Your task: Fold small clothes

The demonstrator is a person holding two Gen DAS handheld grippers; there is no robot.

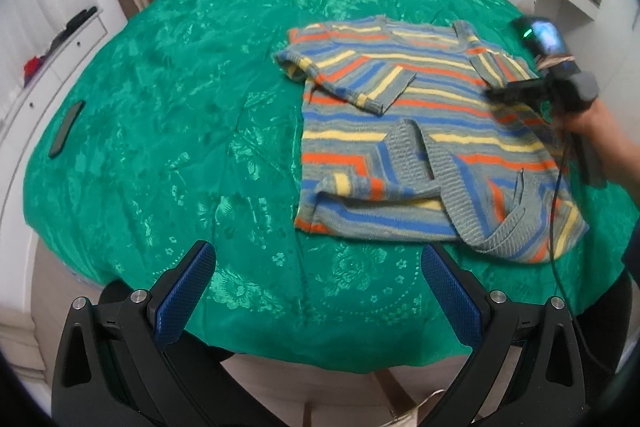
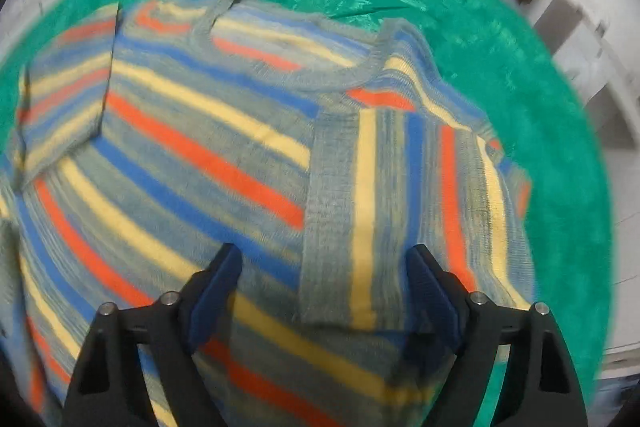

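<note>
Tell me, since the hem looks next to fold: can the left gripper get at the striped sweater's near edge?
Probably yes: the left gripper stands open over bare green bedspread, with nothing between it and the striped sweater.

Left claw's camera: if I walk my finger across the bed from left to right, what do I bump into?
The dark flat thing lying on the green bedcover → the stripy sweater → the other claw in a hand.

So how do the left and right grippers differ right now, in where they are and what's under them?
The left gripper hangs over bare green bedspread, short of the striped sweater; the right gripper is above the sweater, its folded-in sleeve between the fingers. The left view is sharp, the right blurred. Both have blue pads, point downward, and grip nothing.
</note>
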